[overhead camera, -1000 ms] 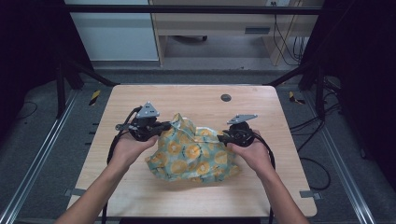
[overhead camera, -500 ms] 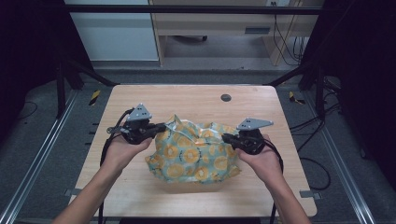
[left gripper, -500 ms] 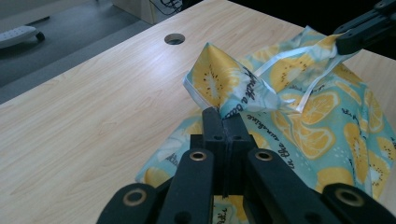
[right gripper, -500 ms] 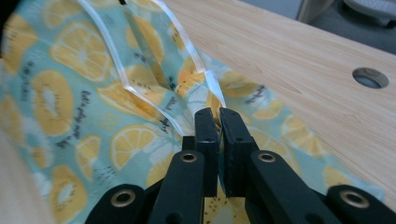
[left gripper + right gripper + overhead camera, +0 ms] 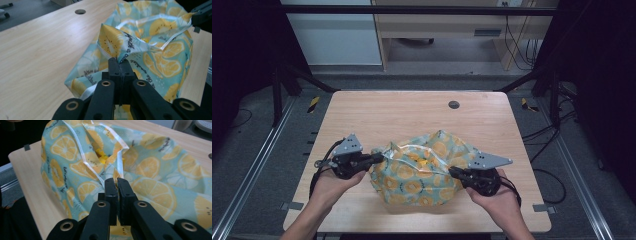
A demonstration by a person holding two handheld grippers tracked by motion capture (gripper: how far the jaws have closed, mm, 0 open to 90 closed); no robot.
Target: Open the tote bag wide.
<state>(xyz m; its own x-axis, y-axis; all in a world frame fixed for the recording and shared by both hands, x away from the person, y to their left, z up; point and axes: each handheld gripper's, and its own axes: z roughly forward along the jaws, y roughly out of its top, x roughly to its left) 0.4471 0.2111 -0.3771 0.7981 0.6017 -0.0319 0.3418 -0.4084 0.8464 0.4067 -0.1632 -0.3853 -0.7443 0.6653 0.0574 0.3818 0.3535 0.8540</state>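
- The left gripper (image 5: 377,159) is clenched on the lemon-print bag's (image 5: 424,170) left rim.
- The right gripper (image 5: 454,172) pinches its right rim.
- The bag sits near the tabletop's (image 5: 402,112) front edge.

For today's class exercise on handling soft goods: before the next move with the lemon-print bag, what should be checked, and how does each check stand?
1. Left tongs shut on the bag edge: ok.
2. Right tongs shut on the bag's white-trimmed rim: ok.
3. Bag mouth held open between the two: ok.
4. Bag resting on the table, away from its edges: ok.
5. What the yellow thing inside is: cannot tell.
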